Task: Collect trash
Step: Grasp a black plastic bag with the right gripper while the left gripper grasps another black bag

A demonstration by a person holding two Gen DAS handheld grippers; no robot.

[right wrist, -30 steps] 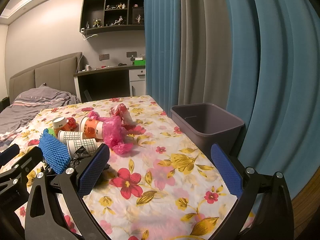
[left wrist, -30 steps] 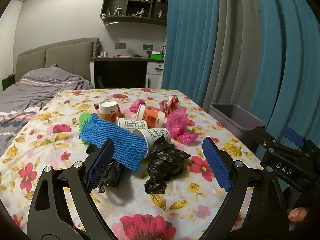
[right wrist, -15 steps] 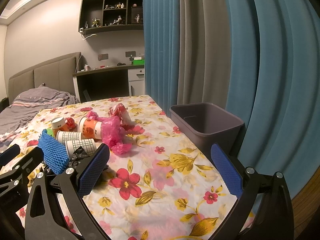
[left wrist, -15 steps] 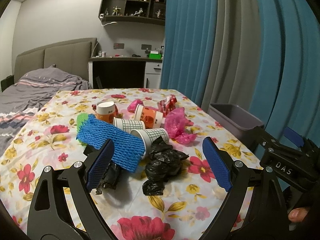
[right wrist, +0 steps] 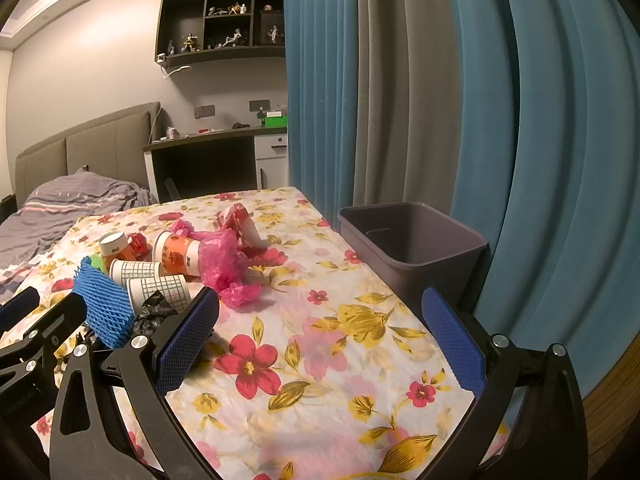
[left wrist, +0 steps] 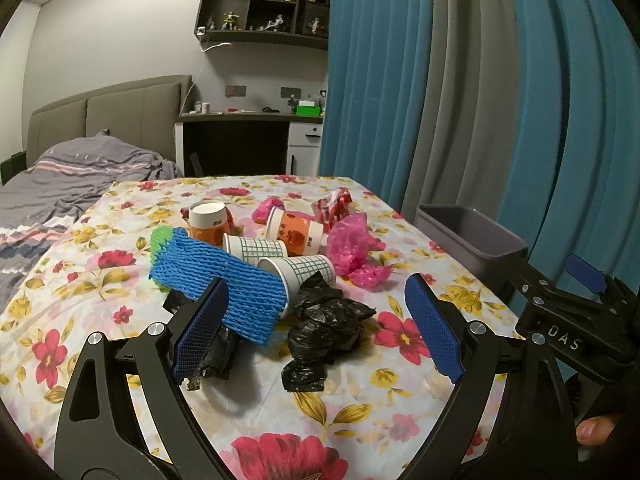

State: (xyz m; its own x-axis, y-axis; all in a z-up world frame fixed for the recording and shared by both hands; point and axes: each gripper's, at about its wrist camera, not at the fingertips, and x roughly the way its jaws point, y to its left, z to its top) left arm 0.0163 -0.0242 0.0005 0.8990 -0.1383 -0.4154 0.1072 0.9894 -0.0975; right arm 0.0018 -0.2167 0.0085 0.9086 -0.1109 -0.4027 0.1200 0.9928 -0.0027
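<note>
Item: trash heap on the floral table (left wrist: 120, 320). Left gripper (left wrist: 316, 334) spread wide, empty, facing the black bag (left wrist: 326, 330); right gripper (right wrist: 320, 344) spread, empty. Bin (right wrist: 416, 244) stood at the table's right edge. Risk: limp bag likely to slip or drag the checked cup (left wrist: 298, 272) touching it.

Lying heaped on the floral cloth: crumpled black bag (left wrist: 326, 330) nearest, touching blue foam net (left wrist: 224, 286) draped over tipped grid-print cups (left wrist: 298, 272); orange cups (left wrist: 294, 234), pink bag (left wrist: 352, 244) behind. Standing open at the table's edge: grey bin (right wrist: 412, 246).
</note>
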